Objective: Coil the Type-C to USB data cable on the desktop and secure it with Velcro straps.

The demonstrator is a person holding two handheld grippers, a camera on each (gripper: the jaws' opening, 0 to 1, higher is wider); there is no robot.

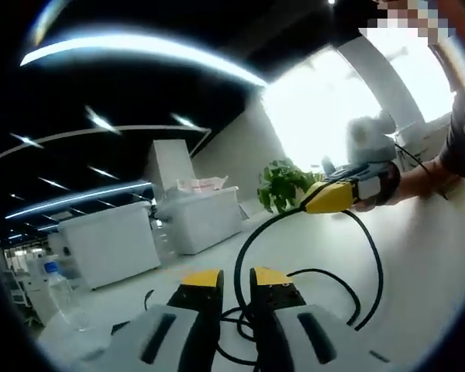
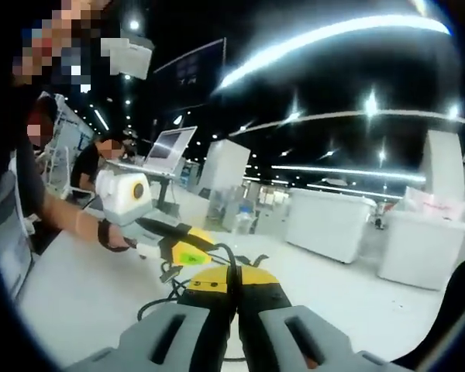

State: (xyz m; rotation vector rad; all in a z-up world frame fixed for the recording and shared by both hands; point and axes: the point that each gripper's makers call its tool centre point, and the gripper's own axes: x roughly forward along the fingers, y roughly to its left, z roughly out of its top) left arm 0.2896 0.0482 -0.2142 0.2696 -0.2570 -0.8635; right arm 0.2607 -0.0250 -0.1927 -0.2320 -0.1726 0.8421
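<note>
The black data cable (image 1: 248,248) arcs from my right gripper (image 1: 329,198), held by a hand at the upper right, down into the narrow gap of my left gripper (image 1: 236,280). Its jaws are nearly together on bunched cable loops low between them. Another stretch of cable swings out to the right over the white desktop (image 1: 426,256). In the right gripper view, my right gripper (image 2: 231,277) is shut with the cable (image 2: 231,260) pinched at its yellow tips. My left gripper (image 2: 184,246) hovers just beyond it, cable loops dangling under it.
A clear water bottle (image 1: 62,294) stands at the desk's left edge. White counters (image 1: 112,240) and a potted plant (image 1: 283,186) lie beyond. An open laptop (image 2: 167,147) and a seated person (image 2: 101,159) are at the far left of the right gripper view.
</note>
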